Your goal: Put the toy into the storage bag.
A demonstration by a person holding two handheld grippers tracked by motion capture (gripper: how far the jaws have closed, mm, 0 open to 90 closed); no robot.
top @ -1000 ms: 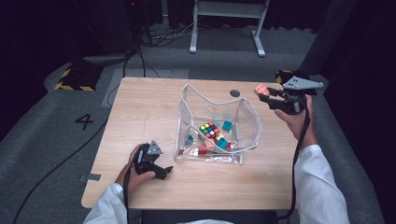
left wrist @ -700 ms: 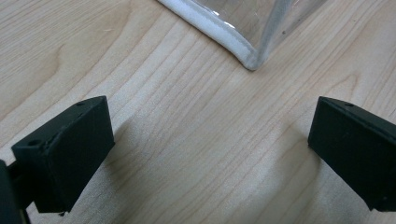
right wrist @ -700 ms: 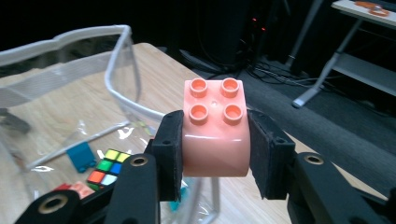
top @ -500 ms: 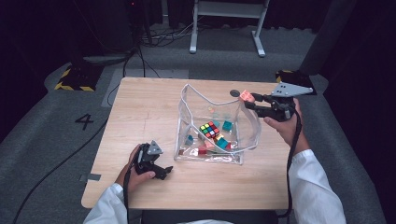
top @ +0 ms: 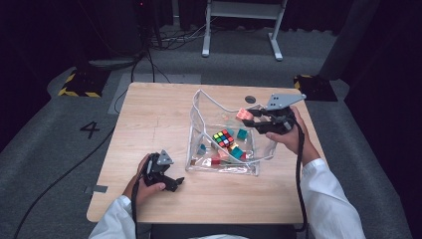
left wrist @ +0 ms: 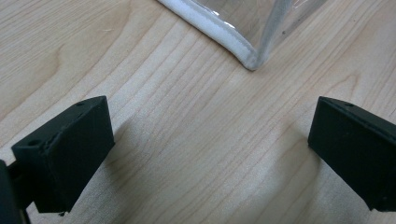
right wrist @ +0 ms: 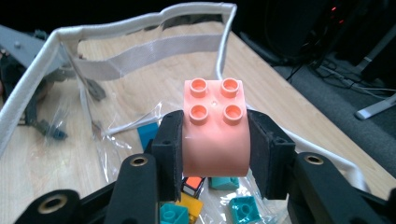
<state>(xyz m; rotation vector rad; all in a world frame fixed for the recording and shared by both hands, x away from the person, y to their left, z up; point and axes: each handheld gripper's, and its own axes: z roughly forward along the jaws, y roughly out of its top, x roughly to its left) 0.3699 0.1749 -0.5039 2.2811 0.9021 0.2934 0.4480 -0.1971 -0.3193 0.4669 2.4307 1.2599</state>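
The step in hand looks like dropping a salmon-pink four-stud plastic brick (right wrist: 215,130) into the clear plastic pouch with white trim (top: 199,107). The right gripper (top: 247,118) clamps the brick by its two flanks, above the pouch's rim at about two o'clock. The studs face up and no long axis shows: it looks squarish. Next, I judge, comes lowering it and parting the jaws. The left gripper (left wrist: 208,144) rests wide and empty on the wooden worktop (top: 149,124).
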